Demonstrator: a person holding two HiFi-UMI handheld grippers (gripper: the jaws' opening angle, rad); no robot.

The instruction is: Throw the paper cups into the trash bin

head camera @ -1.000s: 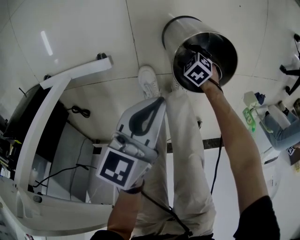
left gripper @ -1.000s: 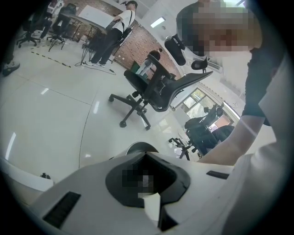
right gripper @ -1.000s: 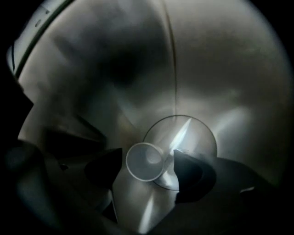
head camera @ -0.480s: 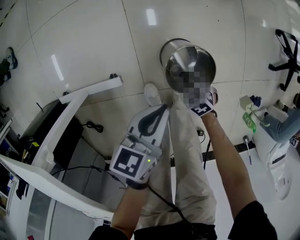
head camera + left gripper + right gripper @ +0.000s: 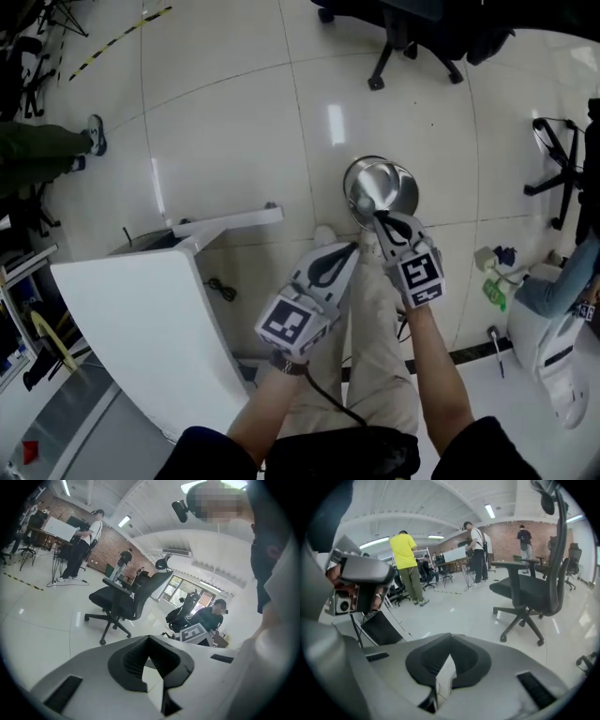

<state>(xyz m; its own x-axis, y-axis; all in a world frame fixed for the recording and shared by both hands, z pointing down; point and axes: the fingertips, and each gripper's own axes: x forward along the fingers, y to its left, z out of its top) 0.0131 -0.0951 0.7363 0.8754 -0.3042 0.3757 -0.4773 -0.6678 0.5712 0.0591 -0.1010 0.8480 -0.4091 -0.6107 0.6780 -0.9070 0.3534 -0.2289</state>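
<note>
The round metal trash bin stands on the tiled floor ahead of my feet, its shiny inside showing. No paper cup shows in any view. My right gripper is held above the bin's near rim, jaws shut with nothing between them; in the right gripper view its dark pads meet. My left gripper hangs just left of it, short of the bin, over my legs. Its pads also meet in the left gripper view, with nothing held.
A white table stands at the left with a cable on the floor beside it. Black office chairs are beyond the bin, a chair base at right. A person's leg is far left, a seated person far right.
The right gripper has lifted out of the bin's mouth and drawn back toward me. The head view has risen, so the bin looks smaller and farther. The left gripper stays beside it.
</note>
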